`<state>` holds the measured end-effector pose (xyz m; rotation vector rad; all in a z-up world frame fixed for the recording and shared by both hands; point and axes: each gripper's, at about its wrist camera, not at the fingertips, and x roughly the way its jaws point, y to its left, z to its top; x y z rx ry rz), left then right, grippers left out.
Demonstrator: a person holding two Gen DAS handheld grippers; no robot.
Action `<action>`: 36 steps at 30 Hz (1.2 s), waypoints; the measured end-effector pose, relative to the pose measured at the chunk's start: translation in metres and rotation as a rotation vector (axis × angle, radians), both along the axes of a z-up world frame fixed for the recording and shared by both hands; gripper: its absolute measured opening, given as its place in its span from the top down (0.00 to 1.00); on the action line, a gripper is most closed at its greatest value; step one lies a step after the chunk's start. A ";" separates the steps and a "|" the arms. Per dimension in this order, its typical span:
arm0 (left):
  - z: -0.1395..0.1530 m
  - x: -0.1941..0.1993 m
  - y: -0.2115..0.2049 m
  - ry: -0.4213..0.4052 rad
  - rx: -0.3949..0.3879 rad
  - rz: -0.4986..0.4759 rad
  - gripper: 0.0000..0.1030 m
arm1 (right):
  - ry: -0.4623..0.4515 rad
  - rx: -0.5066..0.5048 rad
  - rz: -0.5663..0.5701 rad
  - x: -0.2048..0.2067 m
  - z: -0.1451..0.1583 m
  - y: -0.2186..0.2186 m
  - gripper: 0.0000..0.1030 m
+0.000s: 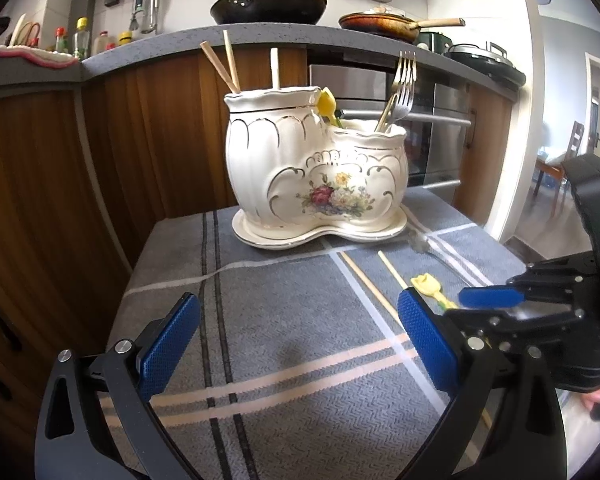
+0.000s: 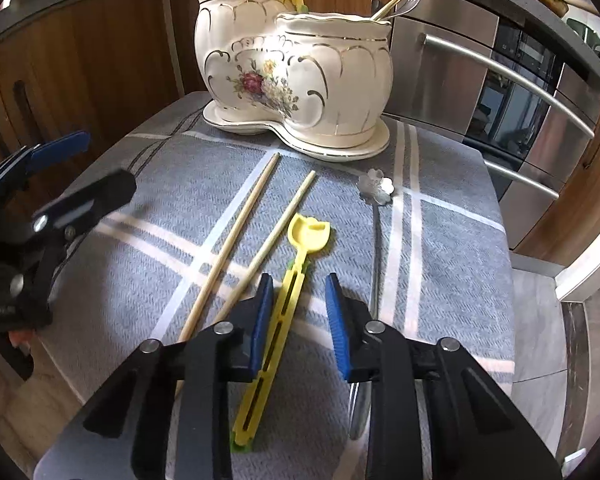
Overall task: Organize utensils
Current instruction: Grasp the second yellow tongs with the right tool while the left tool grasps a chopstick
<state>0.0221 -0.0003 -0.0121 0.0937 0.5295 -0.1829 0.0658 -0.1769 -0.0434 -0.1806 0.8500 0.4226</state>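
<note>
A white floral ceramic utensil holder [image 1: 312,168] [image 2: 300,72] stands at the back of a grey checked cloth [image 1: 280,340]. It holds chopsticks [image 1: 228,64], forks [image 1: 406,80] and a yellow spoon [image 1: 327,104]. On the cloth lie two more chopsticks [image 2: 236,232], a yellow plastic spoon [image 2: 308,232] [image 1: 424,282] and a metal spoon with a flower-shaped end [image 2: 376,188]. My right gripper [image 2: 299,280] [image 1: 500,304] straddles the yellow spoon's handle with narrow jaws. The left pad is at the handle and a gap shows on the right. My left gripper [image 1: 298,300] [image 2: 104,162] hovers wide open and holds nothing.
Wooden cabinet fronts [image 1: 60,184] rise behind and to the left of the table. A steel oven with bar handles [image 2: 512,80] stands at the right. The worktop above carries a black wok [image 1: 268,6] and a frying pan [image 1: 380,24]. The cloth's right edge drops to a tiled floor [image 2: 540,320].
</note>
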 end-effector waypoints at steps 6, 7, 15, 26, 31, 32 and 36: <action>0.003 0.004 -0.009 0.027 0.037 -0.004 0.05 | 0.002 0.041 0.009 -0.001 0.001 -0.005 0.90; 0.003 0.006 -0.012 0.039 0.052 -0.003 0.05 | -0.002 0.056 0.004 -0.001 0.002 -0.009 0.90; -0.007 0.026 -0.041 0.229 0.113 -0.046 0.05 | -0.050 0.241 -0.061 -0.003 0.023 -0.051 0.90; -0.017 0.060 -0.072 0.428 0.109 -0.066 0.51 | -0.070 0.307 -0.061 -0.007 0.025 -0.073 0.90; -0.023 0.069 -0.083 0.449 0.145 -0.054 0.69 | -0.080 0.308 -0.046 -0.007 0.026 -0.075 0.90; -0.023 0.070 -0.086 0.452 0.153 -0.062 0.77 | -0.080 0.308 -0.045 -0.007 0.025 -0.075 0.91; -0.021 0.069 -0.093 0.465 0.211 -0.126 0.93 | -0.076 0.316 -0.048 -0.007 0.025 -0.079 0.91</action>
